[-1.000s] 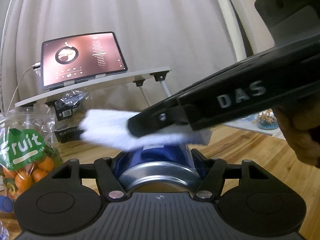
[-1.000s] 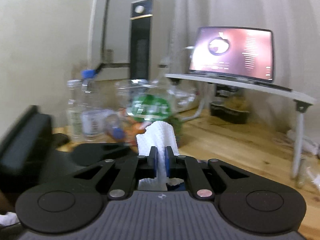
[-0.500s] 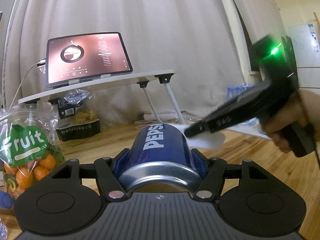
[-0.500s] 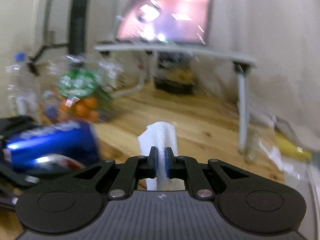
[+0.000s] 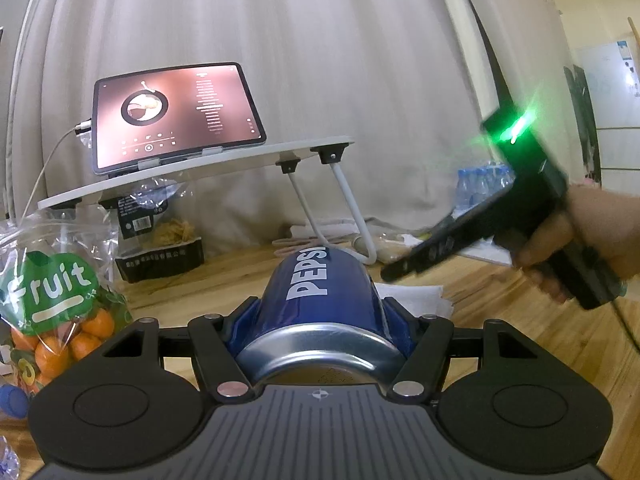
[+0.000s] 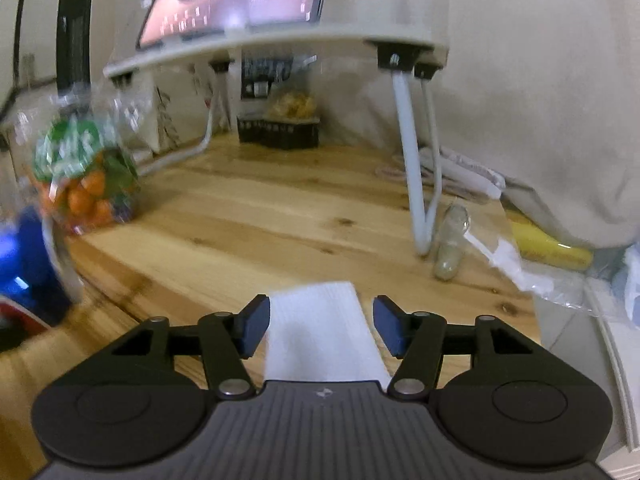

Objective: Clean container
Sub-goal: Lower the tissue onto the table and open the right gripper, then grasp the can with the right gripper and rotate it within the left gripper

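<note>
Between the blue pads of the left gripper (image 5: 320, 320) lies a blue Pepsi can (image 5: 326, 292) on its side, clamped, its silver end toward the camera. Off to that gripper's right, the right gripper (image 6: 320, 326) (its jaws have just been opening) stands parted over a white paper towel (image 6: 320, 332), which lies flat on the wooden table (image 6: 256, 216) between the pads, neither pad pressing it.

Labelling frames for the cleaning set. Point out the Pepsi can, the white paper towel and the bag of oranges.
Pepsi can (image 5: 320, 280), left wrist view, on the blue side by the lettering.
White paper towel (image 6: 320, 328), right wrist view, on its flat middle.
Bag of oranges (image 5: 52, 300), left wrist view, on the green fruit label.
</note>
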The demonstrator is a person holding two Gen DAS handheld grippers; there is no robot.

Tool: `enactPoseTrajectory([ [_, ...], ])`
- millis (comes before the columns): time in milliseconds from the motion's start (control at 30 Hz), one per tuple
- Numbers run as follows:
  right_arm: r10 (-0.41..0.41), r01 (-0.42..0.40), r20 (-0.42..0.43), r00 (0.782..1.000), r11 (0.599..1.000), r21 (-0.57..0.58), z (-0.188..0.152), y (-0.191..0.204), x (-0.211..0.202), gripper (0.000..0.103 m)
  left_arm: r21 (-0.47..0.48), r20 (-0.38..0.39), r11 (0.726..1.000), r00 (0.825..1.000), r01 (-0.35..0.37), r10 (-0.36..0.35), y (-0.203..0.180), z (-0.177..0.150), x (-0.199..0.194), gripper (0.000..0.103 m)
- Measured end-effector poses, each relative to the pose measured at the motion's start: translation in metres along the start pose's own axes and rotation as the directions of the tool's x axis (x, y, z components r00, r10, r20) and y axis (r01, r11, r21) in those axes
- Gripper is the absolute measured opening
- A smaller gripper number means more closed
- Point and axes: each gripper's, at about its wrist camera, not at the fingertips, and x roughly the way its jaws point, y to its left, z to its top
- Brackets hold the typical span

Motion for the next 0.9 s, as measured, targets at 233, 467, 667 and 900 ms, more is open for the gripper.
enactPoseTrajectory([
  [233,0.408,-0.421,0.129,0.904,0.793,0.44,-0.01,0.009,-0.044,0.073,0.028,0.042,0.998,0.998,-0.054,0.053,-0.007,0.001,-0.006,0.068],
  [467,0.57,-0.574,0.29,0.769,0.414,0.706,-0.049,0.018,-0.035,0.08,0.12,0.097,0.989,0.993,-0.084,0.073,-0.025,0.001,-0.016,0.067],
  [667,0.565,-0.568,0.312,0.763,0.358,0.741,-0.058,0.017,-0.03,0.081,0.163,0.146,0.982,0.987,-0.093,0.069,-0.036,0.001,-0.025,0.067],
  [900,0.586,-0.628,0.369,0.722,0.329,0.705,-0.064,0.021,-0.029,0.069,-0.047,0.161,0.998,0.986,0.044,-0.036,-0.015,0.013,-0.034,0.067],
])
